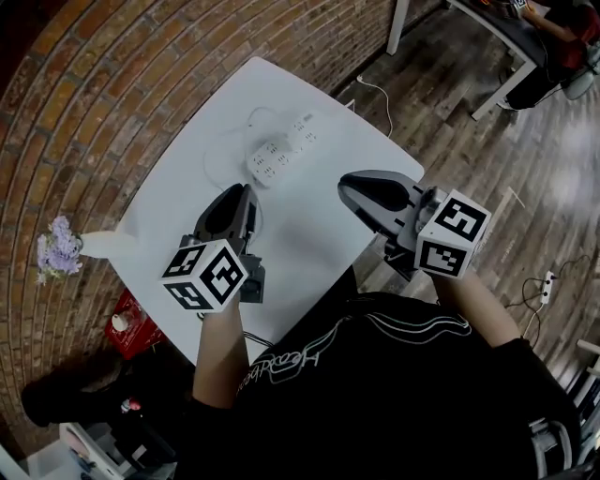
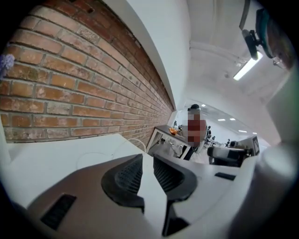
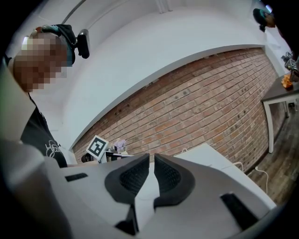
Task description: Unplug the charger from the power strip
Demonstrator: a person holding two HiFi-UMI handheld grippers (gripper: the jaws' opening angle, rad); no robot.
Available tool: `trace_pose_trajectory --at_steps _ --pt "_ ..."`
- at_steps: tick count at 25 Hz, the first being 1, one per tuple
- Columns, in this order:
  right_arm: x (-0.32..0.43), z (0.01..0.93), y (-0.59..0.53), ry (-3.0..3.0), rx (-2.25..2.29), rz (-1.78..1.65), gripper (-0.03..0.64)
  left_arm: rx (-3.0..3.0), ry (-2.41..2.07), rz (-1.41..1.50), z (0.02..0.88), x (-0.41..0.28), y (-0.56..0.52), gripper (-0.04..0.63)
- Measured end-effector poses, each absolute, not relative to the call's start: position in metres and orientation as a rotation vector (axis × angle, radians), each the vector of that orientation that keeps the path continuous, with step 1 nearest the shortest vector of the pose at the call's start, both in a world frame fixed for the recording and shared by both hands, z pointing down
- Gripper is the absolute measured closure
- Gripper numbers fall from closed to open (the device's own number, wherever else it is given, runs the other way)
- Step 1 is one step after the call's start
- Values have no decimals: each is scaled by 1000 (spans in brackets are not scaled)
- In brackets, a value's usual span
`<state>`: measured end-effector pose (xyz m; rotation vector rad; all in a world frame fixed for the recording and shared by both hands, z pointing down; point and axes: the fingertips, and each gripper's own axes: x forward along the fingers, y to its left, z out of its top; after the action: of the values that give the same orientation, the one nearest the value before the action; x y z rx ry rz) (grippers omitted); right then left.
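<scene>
A white power strip lies on the white table near its far side, with a thin white cable looped beside it. A white block at its far end may be the charger; I cannot tell for sure. My left gripper hovers over the table just short of the strip; its jaws stand slightly apart, open with nothing between them. My right gripper hangs to the right of the strip, shut and empty. Neither gripper view shows the strip.
A brick wall runs along the table's left side. A white vase with purple flowers stands at the left corner. On the wooden floor lie a cable and another power strip. A desk stands far right.
</scene>
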<state>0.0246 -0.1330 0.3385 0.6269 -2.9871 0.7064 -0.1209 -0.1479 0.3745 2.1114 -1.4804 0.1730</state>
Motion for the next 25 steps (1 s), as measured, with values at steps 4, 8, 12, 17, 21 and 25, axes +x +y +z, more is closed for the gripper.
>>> trace_pose_trajectory --at_steps 4,8,12,17,21,25 --pt "24 351 -156 -2945 667 729 617 2044 -1463 215 412 -136 -175 515" --pt "20 369 -179 -2908 703 761 615 1963 -1439 221 452 -150 -202 487" --pt "14 392 -194 -2874 714 802 615 1887 -1419 253 494 -158 -220 448" --pt "2 422 -208 -2827 714 826 606 1838 -1426 273 529 -166 -237 434" --pt "-10 435 -218 -2817 718 805 547 1818 -1423 274 544 -166 -244 434" --pt "-17 451 -233 -2800 771 731 534 1789 -1430 292 555 -169 -246 434"
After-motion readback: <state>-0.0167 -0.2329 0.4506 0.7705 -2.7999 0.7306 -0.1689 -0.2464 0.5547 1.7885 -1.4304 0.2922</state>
